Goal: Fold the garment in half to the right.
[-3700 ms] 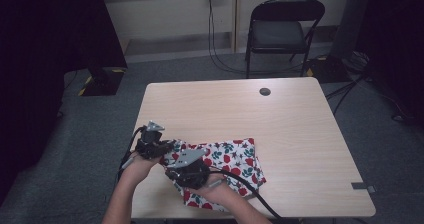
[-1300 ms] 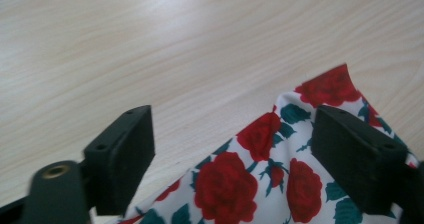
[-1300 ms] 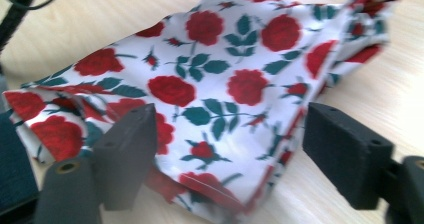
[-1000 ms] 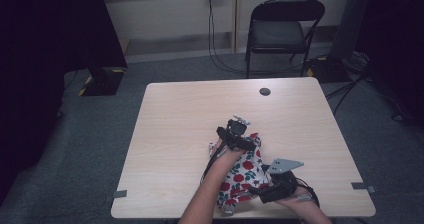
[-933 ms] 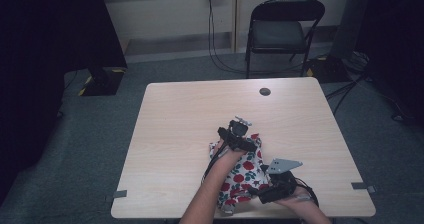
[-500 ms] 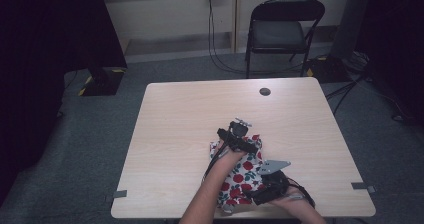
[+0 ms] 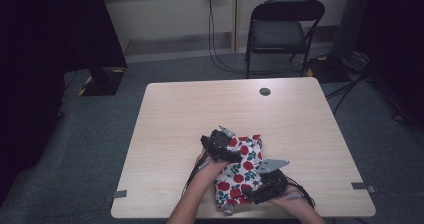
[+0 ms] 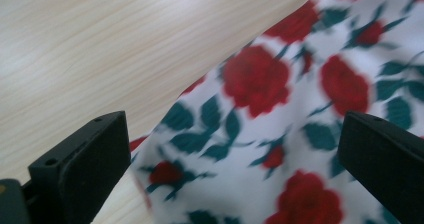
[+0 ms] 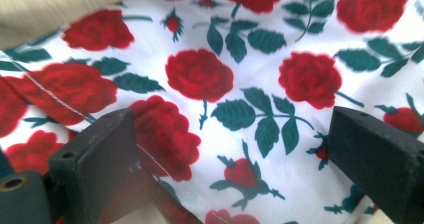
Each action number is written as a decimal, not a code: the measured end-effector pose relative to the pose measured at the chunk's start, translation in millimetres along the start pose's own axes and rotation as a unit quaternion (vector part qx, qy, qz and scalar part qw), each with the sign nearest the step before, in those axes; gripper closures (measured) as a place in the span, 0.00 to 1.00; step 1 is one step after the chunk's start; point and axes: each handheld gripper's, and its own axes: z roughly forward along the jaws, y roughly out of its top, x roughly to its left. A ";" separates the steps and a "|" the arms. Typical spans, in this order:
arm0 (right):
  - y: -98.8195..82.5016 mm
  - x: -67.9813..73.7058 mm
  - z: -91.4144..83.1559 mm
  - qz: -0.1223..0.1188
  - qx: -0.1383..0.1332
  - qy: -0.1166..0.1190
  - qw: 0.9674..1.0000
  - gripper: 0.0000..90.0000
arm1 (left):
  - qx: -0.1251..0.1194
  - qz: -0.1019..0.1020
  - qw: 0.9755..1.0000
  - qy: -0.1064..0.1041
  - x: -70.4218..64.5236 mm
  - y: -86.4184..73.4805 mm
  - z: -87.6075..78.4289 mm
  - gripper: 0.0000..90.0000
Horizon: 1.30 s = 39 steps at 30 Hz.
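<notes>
While we look down from the high view, we see a folded cloth (image 7: 240,171) with red roses lying on the near half of the tabletop (image 7: 190,114), toward the right of centre. Our left hand-held gripper (image 7: 218,145) sits at the cloth's far left corner, and our right hand-held gripper (image 7: 264,186) lies over its near right edge, close to the tabletop's front rim. A small dark disc (image 7: 264,91) rests near the far edge, well apart from the cloth, and a folding chair (image 7: 280,31) stands on the floor beyond.

From the left gripper view, the jaws stand wide, having just been opening, with nothing pinched between them. The cloth (image 8: 300,124) lies under and beyond them, a little blurred, its edge running slantwise against bare tabletop (image 8: 100,49).

From the right gripper view, the jaws also stand wide apart, low over the cloth (image 9: 240,84). The cloth spreads between them unclamped, and a stitched hem runs past the left jaw.
</notes>
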 end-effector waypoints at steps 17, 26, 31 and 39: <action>12.6 -2.8 -15.3 0.002 -0.026 0.018 0.999 0.04 | -0.054 0.038 0.995 -0.078 9.6 -21.8 -41.5 0.00; 12.3 1.9 3.7 -0.016 0.013 0.016 1.000 0.04 | -0.040 0.129 0.977 -0.164 -3.9 -58.1 -51.9 0.00; 8.9 5.2 12.0 -0.024 0.033 0.005 0.999 0.04 | 0.004 0.153 0.974 -0.169 -6.9 -72.6 -34.6 0.00; 13.3 -0.6 0.0 -0.011 0.015 0.009 1.000 0.03 | -0.019 0.136 0.974 -0.179 -2.1 -73.7 -46.2 0.00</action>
